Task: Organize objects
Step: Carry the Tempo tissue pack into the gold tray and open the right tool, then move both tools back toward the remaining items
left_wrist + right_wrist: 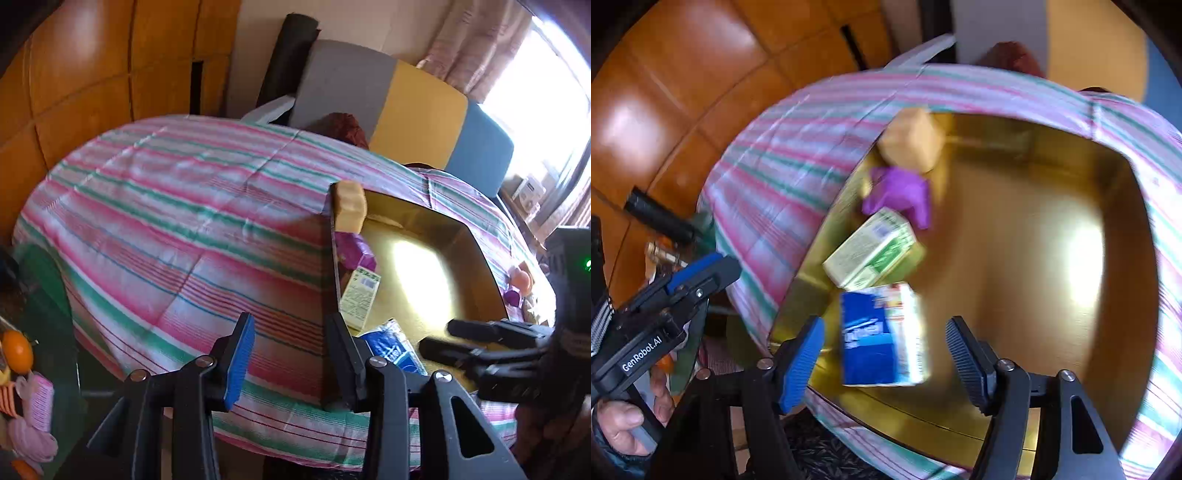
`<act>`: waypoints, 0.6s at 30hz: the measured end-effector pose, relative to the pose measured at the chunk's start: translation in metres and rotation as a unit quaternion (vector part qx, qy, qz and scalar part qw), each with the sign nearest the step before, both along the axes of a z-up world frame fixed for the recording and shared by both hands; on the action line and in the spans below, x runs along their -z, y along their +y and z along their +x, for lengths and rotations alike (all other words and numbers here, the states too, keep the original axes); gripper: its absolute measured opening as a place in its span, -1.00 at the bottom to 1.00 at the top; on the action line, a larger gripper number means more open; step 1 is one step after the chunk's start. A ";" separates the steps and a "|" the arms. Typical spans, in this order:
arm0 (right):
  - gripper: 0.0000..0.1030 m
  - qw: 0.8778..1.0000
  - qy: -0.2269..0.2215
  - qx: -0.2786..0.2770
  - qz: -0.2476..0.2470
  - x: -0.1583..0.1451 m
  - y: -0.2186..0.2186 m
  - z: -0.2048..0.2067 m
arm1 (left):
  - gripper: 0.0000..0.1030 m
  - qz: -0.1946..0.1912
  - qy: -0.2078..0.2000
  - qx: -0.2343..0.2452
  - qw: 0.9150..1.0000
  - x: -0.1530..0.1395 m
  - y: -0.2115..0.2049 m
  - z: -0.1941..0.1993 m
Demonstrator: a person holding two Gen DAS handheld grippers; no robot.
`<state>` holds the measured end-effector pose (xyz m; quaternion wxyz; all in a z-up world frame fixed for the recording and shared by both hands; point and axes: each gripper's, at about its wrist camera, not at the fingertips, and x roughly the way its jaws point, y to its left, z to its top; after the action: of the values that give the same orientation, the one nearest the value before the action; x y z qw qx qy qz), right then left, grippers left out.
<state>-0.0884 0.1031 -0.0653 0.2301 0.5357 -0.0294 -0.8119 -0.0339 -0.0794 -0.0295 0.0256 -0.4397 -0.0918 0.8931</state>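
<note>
A gold cardboard box (1015,229) sits open on a striped cloth (177,206). Along its left side lie a tan loaf-shaped block (910,138), a purple packet (901,194), a green-and-white carton (871,249) and a blue-and-white carton (882,336). My right gripper (886,358) is open and empty just above the blue carton. My left gripper (291,354) is open and empty at the box's near left wall (332,295). In the left wrist view the box (472,251) shows the same items, and the right gripper (458,339) hangs over its near corner.
Wooden cabinets (92,74) stand behind the cloth. A grey, yellow and blue cushion (406,110) leans at the back. Small items, an orange (16,350) and pink things (33,424), lie low at the left. More small objects (521,284) sit right of the box.
</note>
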 end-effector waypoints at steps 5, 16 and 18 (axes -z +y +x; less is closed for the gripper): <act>0.58 0.997 0.055 0.049 0.018 -0.025 0.037 0.017 | -0.21 -0.022 0.017 0.025 0.999 -0.012 0.021 0.006; 0.71 0.982 0.102 0.151 0.039 -0.062 0.148 0.044 | -0.20 -0.050 0.030 0.085 0.995 -0.025 0.072 0.012; 0.71 0.978 0.107 0.172 0.043 -0.063 0.167 0.046 | -0.20 -0.052 0.030 0.098 0.993 -0.027 0.081 0.011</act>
<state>-0.0427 0.2704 -0.0026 0.0653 0.4420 -0.0611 -0.8925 -0.0226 0.0019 -0.0024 0.0925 -0.4200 -0.0012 0.9028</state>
